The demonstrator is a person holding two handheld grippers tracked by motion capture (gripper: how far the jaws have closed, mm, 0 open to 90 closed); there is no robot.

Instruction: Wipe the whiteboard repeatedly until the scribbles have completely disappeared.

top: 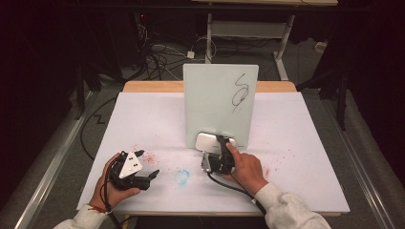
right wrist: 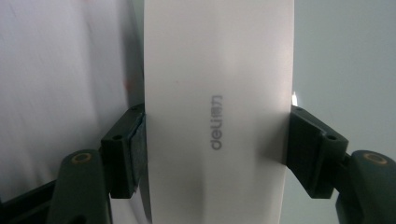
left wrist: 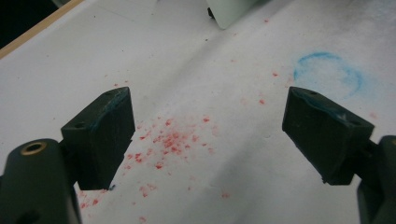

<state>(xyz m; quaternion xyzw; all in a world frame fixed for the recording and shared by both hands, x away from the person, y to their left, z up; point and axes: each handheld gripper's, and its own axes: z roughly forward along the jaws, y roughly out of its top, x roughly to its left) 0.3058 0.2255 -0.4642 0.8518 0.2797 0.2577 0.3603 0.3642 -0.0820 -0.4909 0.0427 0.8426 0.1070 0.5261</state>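
Right gripper (top: 220, 145) was clamped on the white eraser (top: 208, 141), jaws pressed against its two long sides; the right gripper view showed the eraser (right wrist: 219, 112) with its grey "deli" logo. Eraser sat at the foot of the upright whiteboard (top: 215, 95), which carried a black scribble (top: 240, 90). Left gripper (top: 145, 167) rested spread and empty on the white table cover (top: 143, 119), above red specks (left wrist: 170, 140), blue ring smudge (left wrist: 329, 74) nearby.
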